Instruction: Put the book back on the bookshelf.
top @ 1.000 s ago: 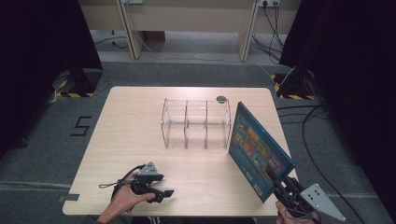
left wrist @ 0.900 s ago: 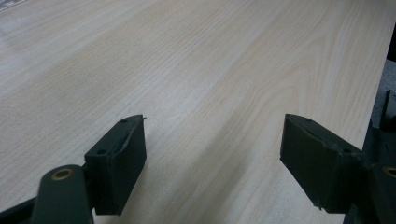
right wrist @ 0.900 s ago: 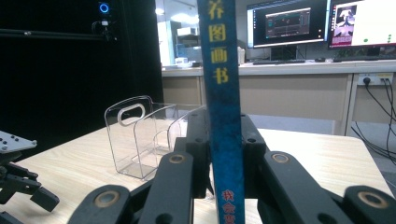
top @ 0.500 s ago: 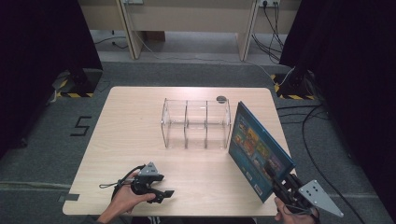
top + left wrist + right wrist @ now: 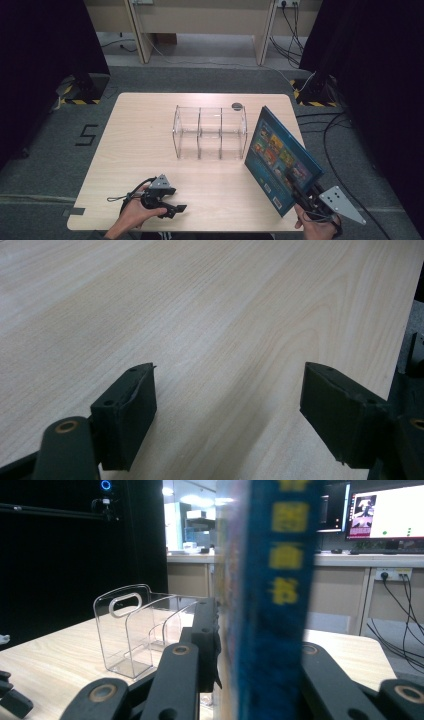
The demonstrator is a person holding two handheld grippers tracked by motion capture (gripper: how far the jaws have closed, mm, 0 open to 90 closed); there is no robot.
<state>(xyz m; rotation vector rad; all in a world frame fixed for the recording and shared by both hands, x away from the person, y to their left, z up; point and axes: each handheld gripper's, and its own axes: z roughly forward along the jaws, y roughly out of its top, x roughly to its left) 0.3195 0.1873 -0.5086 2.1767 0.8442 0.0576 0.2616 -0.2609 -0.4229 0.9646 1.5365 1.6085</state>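
A blue picture book stands tilted above the table's right front part, its spine facing the right gripper view's camera. My right gripper is shut on the book's lower corner, one jaw on each cover. A clear plastic rack with three slots stands in the middle of the table, left of the book; the same rack appears beyond the jaws. My left gripper rests low at the table's front left, open, with bare wood between its jaws.
A small dark round disc lies behind the rack near the far edge. The wooden table is bare on its left half. Cables run across the floor at the right, and desk legs stand beyond the table.
The book and my right gripper have shifted slightly; the book stands a little more upright. My left gripper has stayed in place.
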